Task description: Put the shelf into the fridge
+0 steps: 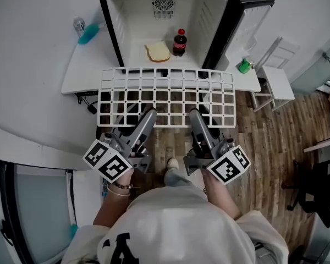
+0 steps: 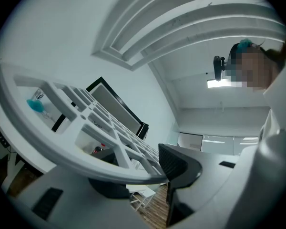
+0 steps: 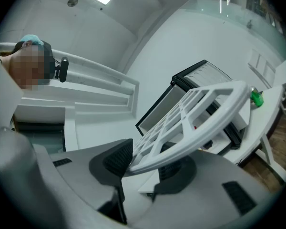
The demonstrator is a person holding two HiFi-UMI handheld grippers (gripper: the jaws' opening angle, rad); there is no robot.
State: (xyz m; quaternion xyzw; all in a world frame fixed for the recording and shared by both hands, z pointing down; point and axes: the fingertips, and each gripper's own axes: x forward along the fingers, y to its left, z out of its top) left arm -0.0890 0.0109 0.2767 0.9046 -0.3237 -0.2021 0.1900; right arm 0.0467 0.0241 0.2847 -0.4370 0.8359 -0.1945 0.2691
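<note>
Head view, shelf: the white plastic grid shelf (image 1: 168, 97) is held flat in the air at 12 o'clock from the person. It is just short of the open black fridge with white lining (image 1: 124, 26) and not inside it.
Head view, claws: the left gripper (image 1: 148, 114) and the right gripper (image 1: 195, 115) clamp the shelf's near rim, at 7 and 5 o'clock of the grid.
Head view, in the way: a dark cola bottle with a red cap (image 1: 179, 43) and a slice of bread (image 1: 158, 51) are on the fridge floor.
Head view, around: the white table (image 1: 77, 76) carries the fridge. A teal item (image 1: 88, 34) lies at 10 o'clock and a green item (image 1: 244, 66) at 2 o'clock, over wooden plank floor (image 1: 264, 142).
Head view, hidden: the shelf covers the table's front edge.
Left gripper view: the ribbed black pads (image 2: 178, 163) are closed on the shelf's smooth curved rim (image 2: 62, 151). The fridge (image 2: 114, 101) is at 11 o'clock, partly behind the grid.
Right gripper view: the jaws grip the rim (image 3: 200, 128), with the fridge (image 3: 190, 75) at 1 o'clock. The green item (image 3: 256, 98) is too small to identify.
</note>
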